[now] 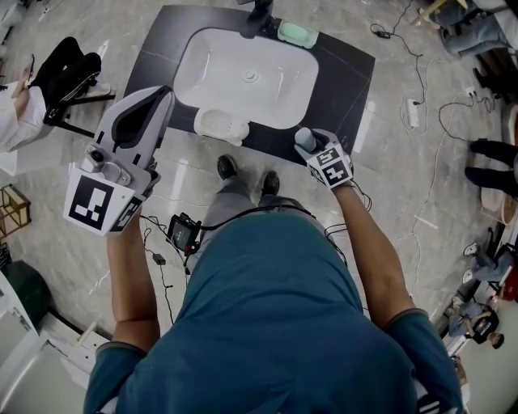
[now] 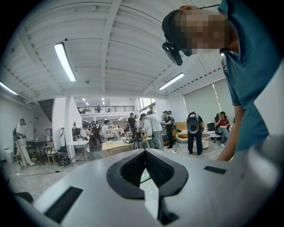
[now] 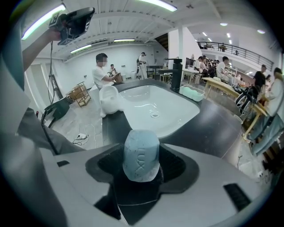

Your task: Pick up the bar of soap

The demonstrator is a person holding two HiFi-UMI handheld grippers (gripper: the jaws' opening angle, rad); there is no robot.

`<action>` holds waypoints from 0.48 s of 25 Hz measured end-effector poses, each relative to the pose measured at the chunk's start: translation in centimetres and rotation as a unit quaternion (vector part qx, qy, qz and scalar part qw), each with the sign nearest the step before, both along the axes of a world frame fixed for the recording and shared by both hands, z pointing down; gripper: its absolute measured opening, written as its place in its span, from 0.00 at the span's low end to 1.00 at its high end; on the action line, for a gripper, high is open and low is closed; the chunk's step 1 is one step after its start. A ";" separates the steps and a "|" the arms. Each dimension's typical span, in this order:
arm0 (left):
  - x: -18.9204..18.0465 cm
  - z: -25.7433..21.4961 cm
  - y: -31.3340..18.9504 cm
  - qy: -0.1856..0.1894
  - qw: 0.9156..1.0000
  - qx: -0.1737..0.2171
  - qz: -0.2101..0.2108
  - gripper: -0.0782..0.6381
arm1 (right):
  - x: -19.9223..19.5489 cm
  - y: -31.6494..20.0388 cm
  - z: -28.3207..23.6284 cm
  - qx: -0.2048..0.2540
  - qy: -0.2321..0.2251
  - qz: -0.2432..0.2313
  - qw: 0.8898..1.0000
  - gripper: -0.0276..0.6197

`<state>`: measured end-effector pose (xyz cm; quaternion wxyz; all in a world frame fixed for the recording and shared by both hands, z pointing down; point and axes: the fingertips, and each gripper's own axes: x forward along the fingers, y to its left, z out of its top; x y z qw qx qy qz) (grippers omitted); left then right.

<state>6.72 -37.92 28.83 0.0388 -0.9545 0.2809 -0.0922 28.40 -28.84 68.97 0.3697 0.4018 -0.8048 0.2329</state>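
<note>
Bar of soap (image 3: 141,153), pale blue-grey and rounded, stamped "LUX": gripped upright between the dark pads of the right hand-held gripper (image 1: 310,144), which is clenched on its lower half. The bar is off the counter, held in the air near the front right corner of the black slab counter (image 1: 350,74). Left hand-held gripper (image 2: 144,153): jaws pressed together at the tips, nothing between them; it is tilted upward, its view taking in ceiling lights and people across the room. In the head view it sits at the front left of the counter, well apart from the right one. White oval sink basin (image 1: 204,58) is set into the counter. White soap dish (image 1: 218,125) rests on the basin's front rim. Pale green oblong object (image 1: 297,34) lies at the far rim, just beside the black faucet (image 1: 259,16).
</note>
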 end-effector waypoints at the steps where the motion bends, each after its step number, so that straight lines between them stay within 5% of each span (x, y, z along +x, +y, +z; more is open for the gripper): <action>1: 0.1 0.0 0.0 0.000 1.000 0.000 0.000 0.11 | 0.0 -0.1 0.1 0.001 -0.001 0.000 1.000 0.45; 12: 0.5 0.0 0.0 -0.001 1.000 0.003 0.001 0.11 | -0.4 -0.3 1.1 -0.009 -0.001 -0.013 1.000 0.45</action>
